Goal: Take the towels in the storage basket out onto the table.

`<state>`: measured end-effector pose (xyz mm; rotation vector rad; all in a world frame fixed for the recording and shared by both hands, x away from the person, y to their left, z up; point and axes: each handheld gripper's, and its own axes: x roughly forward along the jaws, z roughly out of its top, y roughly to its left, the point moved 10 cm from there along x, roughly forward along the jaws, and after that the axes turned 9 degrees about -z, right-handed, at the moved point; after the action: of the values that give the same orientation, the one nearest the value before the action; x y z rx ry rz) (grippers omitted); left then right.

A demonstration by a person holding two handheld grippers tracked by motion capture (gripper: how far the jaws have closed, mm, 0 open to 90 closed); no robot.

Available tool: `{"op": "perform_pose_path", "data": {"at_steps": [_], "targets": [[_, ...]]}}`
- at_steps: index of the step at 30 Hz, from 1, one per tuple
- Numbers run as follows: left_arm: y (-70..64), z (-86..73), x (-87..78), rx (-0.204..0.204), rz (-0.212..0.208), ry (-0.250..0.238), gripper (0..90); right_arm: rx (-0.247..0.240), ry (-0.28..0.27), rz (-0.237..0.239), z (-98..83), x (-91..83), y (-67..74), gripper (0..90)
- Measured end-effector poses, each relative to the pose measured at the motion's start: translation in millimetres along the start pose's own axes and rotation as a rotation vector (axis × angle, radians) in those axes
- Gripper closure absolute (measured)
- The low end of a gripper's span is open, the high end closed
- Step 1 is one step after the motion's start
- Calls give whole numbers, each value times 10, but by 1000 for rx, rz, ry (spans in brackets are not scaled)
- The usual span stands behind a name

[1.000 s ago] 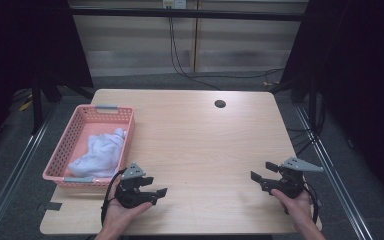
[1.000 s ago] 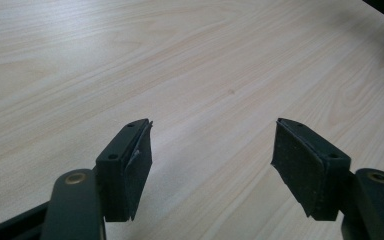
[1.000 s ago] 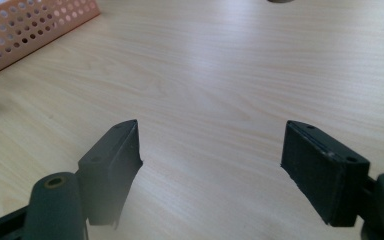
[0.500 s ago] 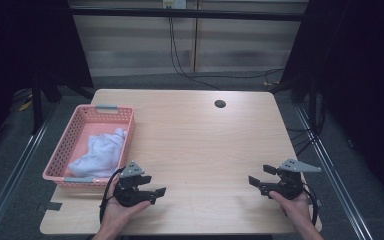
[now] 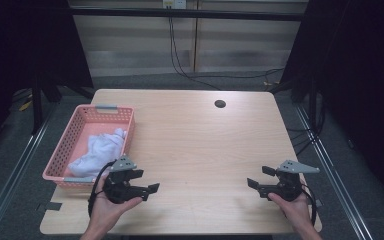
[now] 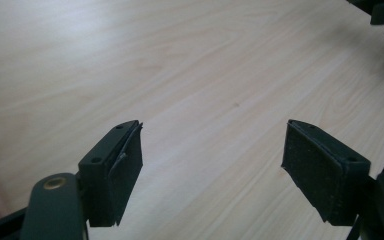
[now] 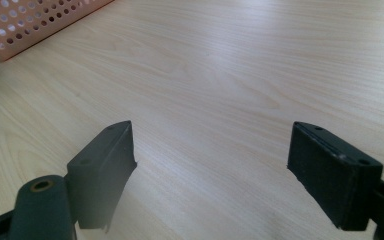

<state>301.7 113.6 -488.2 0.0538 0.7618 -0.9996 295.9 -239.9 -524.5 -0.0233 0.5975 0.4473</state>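
With both claws released and empty, the left claw [image 5: 147, 181] having just been opening beside the pink perforated plastic basket [image 5: 68, 151] that holds the crumpled white cloth [image 5: 100, 150], and the right claw [image 5: 256, 177] over the pale wooden surface [image 5: 200, 145], a hasty reach could snag the basket's rim and drag it.

Basket [image 7: 27, 22] cut off by the top left corner in the right gripper view. White cloth [image 5: 98, 152] partly hidden behind the left gripper [image 5: 147, 181]. Forearms cropped at the bottom edge.

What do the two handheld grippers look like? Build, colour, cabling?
Both are black. Left gripper and right gripper each carry a grey three-cornered plate on top and a black cable looping off the back. Jaws are flat, block-shaped, with dark pads. Forearms bare, no sleeves visible.
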Motion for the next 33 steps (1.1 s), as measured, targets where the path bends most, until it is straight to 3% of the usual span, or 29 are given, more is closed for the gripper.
{"op": "perform_pose_path", "data": {"at_steps": [1, 3, 6, 7, 9, 11, 12, 13, 17, 18, 19, 24, 26, 28, 33], "targets": [[0, 0, 0, 0, 0, 0, 225, 0, 0, 0, 0, 0, 0, 188], [122, 48, -182, -19, 30, -28, 209, -10, 8, 13, -7, 10, 32, 187], [220, 47, -303, -36, 53, -36, 205, -14, 14, 16, -16, 11, 47, 185], [328, 35, -411, -58, 92, -36, 206, -17, 14, 16, -17, 13, 47, 183], [371, 37, -461, -66, 104, -41, 209, -16, 14, 20, -17, 13, 51, 182], [543, 58, -644, -66, 173, -54, 241, -19, 16, 22, -17, 23, 52, 182], [543, 58, -644, -66, 173, -54, 244, -19, 19, 24, -19, 26, 57, 180], [644, 79, -748, -82, 192, -63, 236, -20, 21, 26, -20, 29, 61, 178], [800, 94, -882, -104, 221, -52, 227, -26, 27, 29, -26, 39, 78, 176], [914, 92, -940, -123, 241, -38, 220, -24, 31, 32, -29, 46, 84, 177], [914, 92, -940, -123, 241, -38, 218, -24, 31, 32, -29, 46, 84, 177], [1168, 43, -970, -166, 265, 26, 185, -25, 34, 40, -29, 58, 91, 172], [1250, 6, -928, -175, 253, 71, 168, -27, 39, 45, -34, 64, 95, 168], [1362, -24, -881, -188, 270, 105, 164, -25, 45, 52, -39, 71, 106, 166], [1494, -58, -792, -233, 281, 143, 165, -26, 41, 38, -35, 84, 88, 166]]}}
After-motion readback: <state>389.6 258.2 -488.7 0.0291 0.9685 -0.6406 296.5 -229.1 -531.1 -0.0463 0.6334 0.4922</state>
